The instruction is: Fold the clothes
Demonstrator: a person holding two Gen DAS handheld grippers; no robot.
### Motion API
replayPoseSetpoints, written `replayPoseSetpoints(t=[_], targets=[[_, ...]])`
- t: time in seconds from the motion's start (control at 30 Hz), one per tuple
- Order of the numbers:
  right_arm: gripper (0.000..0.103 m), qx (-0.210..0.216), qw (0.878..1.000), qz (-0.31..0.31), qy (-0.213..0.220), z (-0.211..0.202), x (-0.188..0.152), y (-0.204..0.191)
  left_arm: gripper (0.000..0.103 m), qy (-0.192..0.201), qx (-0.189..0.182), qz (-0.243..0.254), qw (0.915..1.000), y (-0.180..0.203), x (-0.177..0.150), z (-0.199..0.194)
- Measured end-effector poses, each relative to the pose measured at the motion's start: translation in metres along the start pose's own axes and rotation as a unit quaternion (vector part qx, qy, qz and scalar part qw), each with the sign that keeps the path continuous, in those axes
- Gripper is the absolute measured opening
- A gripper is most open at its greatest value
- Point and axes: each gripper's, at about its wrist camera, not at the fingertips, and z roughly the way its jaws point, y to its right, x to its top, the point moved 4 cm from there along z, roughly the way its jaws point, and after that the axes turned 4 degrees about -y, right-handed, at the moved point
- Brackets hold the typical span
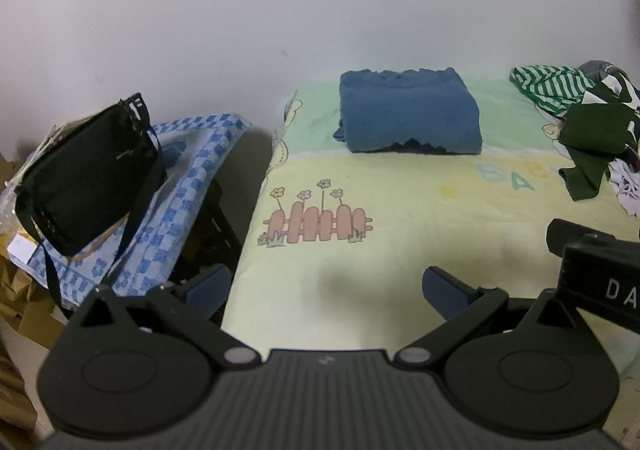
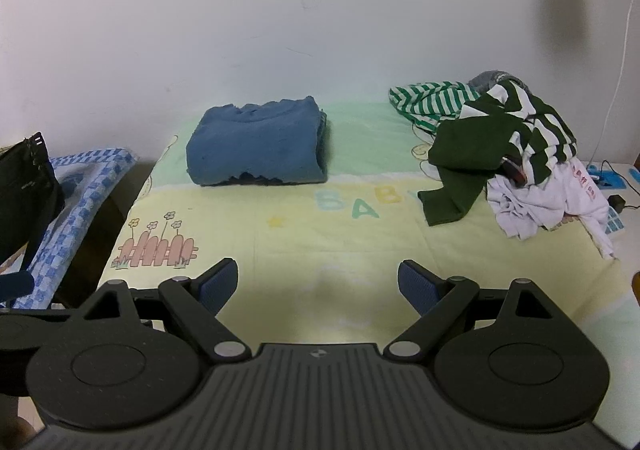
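Two views. Left wrist: left gripper (image 1: 326, 288) hovering low centre, fingers apart, holding nothing; folded blue garment (image 1: 410, 115) lying upper centre on sheet (image 1: 400, 217). Right wrist: right gripper (image 2: 318, 286) also spread, empty; clothes pile (image 2: 516, 157) sitting right, bag (image 2: 24, 185) left.

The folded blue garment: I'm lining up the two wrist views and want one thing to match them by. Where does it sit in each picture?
Left wrist view: the folded blue garment lies right of centre, at the far edge of the bed by the wall.
Right wrist view: the same garment lies left of centre, also by the wall.
Shared landmark: the pink fence print on the sheet, nearer the camera and left of the garment in both.
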Motion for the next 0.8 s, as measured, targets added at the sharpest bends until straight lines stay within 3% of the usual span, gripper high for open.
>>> replayPoseSetpoints(t=[0.8], targets=[[0.090, 0.021, 1.000, 0.009, -0.009, -0.0014, -0.0015, 0.0025, 0.103, -0.004, -0.001, 0.001, 1.0000, 0.0080, -0.0012, -0.0028]])
